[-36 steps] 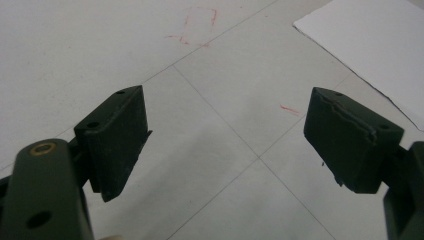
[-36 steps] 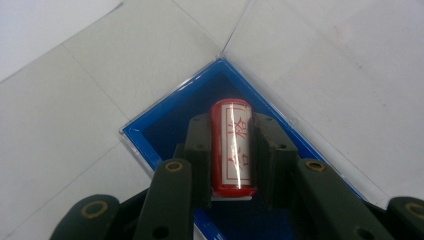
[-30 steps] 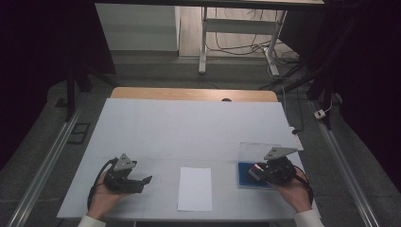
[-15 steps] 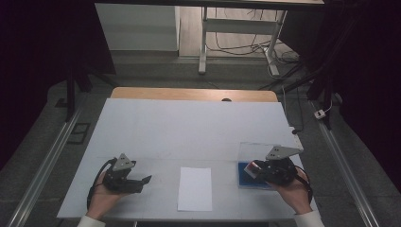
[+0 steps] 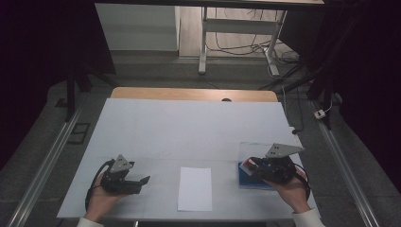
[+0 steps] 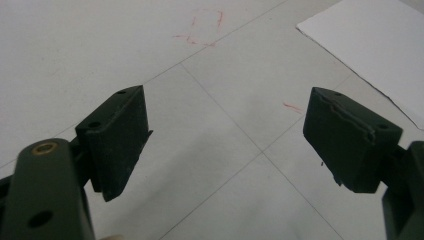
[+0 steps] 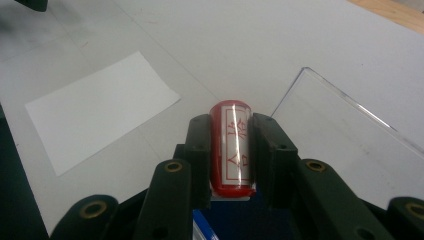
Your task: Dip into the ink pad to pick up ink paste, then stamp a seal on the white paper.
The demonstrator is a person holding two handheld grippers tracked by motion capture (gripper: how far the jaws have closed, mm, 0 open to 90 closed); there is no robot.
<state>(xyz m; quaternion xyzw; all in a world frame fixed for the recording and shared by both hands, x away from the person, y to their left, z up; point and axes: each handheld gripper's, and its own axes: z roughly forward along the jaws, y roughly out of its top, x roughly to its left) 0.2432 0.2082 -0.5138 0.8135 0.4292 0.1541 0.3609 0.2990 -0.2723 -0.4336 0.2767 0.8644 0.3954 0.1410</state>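
A red cylindrical stamp (image 7: pixel 232 145) with a white label of red characters sits between the jaws of my right gripper (image 7: pixel 231 125), which is shut on it. In the high view that right gripper (image 5: pixel 247 166) hovers over a blue box (image 5: pixel 246 178) at the table's front right, the stamp (image 5: pixel 248 164) pointing left. A white sheet of paper (image 5: pixel 195 188) lies flat at the front middle. My left gripper (image 5: pixel 142 182) rests low at the front left, pointing toward the paper. Its jaws stand wide open with nothing between them (image 6: pixel 225 115).
A clear lid (image 7: pixel 350 135) stands tilted up behind the blue box (image 7: pixel 245 220). Faint red pen marks (image 6: pixel 205 25) and thin seam lines cross the white table cover (image 5: pixel 189 127). A wooden edge (image 5: pixel 189 93) shows at the far side; metal rails flank the table.
My right gripper has shifted slightly left over the blue box, and the stamp's red tip now shows beyond its jaws. The left gripper has stayed put.
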